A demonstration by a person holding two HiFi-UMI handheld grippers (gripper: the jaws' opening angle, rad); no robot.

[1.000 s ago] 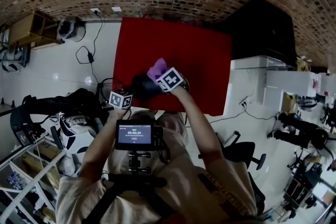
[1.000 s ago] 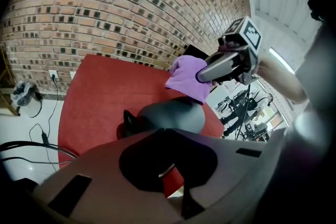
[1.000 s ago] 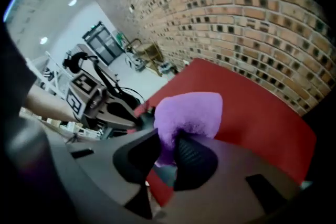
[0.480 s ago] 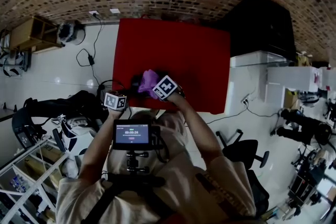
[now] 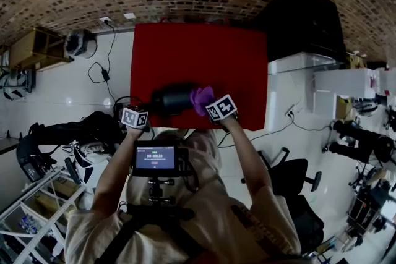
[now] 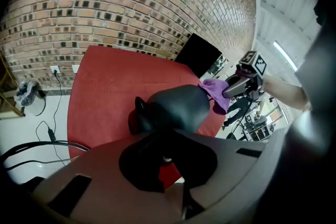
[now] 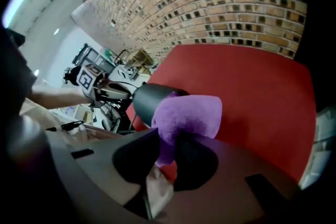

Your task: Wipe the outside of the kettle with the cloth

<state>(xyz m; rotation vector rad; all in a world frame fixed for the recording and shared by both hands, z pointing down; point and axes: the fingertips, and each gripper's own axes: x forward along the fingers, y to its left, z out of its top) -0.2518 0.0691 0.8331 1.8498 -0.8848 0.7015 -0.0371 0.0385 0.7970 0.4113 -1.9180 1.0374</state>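
Note:
A black kettle (image 5: 172, 99) sits near the front edge of the red table (image 5: 198, 49), its body tipped toward the right. My left gripper (image 6: 165, 157) is shut on the kettle's handle, and the dark body (image 6: 176, 107) fills the space just beyond the jaws. My right gripper (image 7: 168, 157) is shut on a purple cloth (image 7: 186, 113), which presses against the right end of the kettle (image 7: 147, 99). In the head view the cloth (image 5: 201, 99) lies between the kettle and the right gripper's marker cube (image 5: 221, 109). The cloth hides where it touches the kettle.
A brick wall runs behind the table. A black cabinet (image 5: 303, 21) and a white box (image 5: 297, 65) stand to the table's right. Cables (image 5: 102, 71) trail on the floor at the left, and an office chair (image 5: 291, 173) sits at the front right.
My right gripper has swept the cloth from the kettle's top and left side over to its right end, uncovering the body. The left gripper has held still on the handle.

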